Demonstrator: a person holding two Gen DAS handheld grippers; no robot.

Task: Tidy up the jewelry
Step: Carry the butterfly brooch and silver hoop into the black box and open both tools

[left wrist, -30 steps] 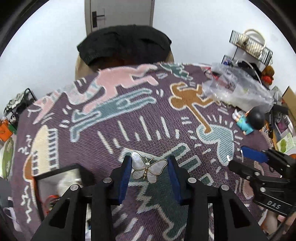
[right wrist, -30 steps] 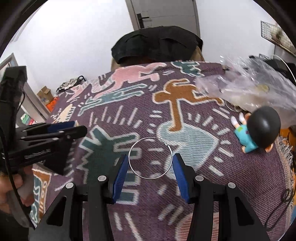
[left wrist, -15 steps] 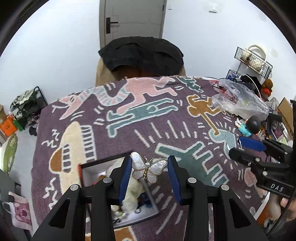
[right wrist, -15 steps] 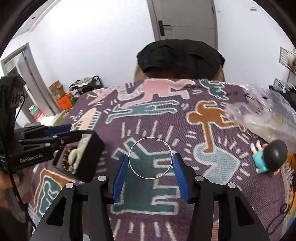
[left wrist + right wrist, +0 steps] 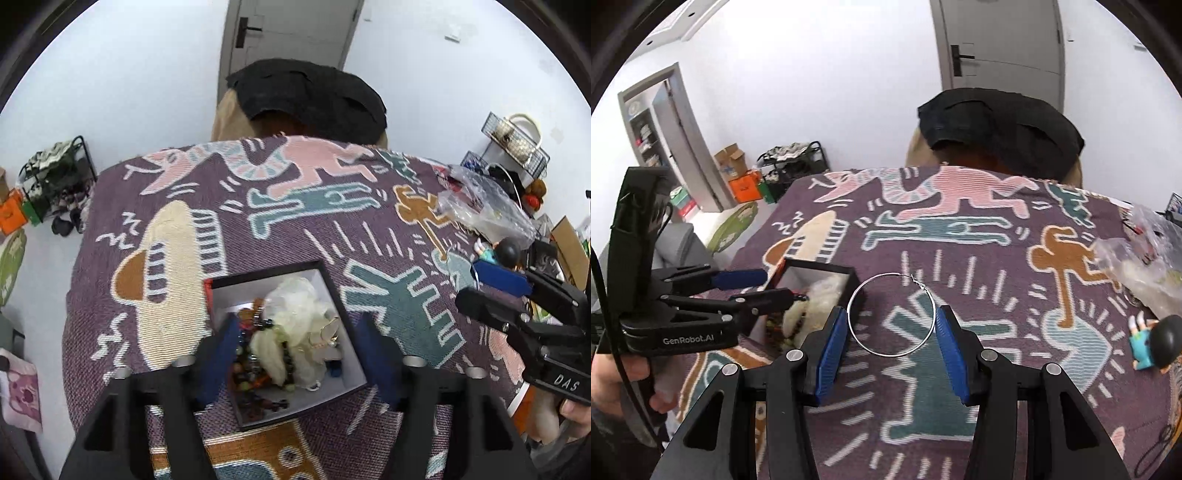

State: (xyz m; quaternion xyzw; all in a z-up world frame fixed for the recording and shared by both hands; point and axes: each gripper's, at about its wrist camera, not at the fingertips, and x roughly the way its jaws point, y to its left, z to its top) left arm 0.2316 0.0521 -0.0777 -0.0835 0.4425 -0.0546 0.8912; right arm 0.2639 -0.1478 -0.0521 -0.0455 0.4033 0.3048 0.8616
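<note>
- Patterned blanket (image 5: 960, 387): black jewelry box (image 5: 284, 339) sits open on it, already holding beads.
- Left gripper (image 5: 295, 354): spread wide over the box, empty.
- Right gripper (image 5: 892, 339): pinches hoop earring (image 5: 892, 314); carry it above the box, release low.

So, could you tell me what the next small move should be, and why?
Probably carry the right gripper left until the hoop is over the box, then open. The hoop is clamped between the blue pads above the cloth, beside the box, while the left gripper hangs open over the box with nothing in it.
</note>
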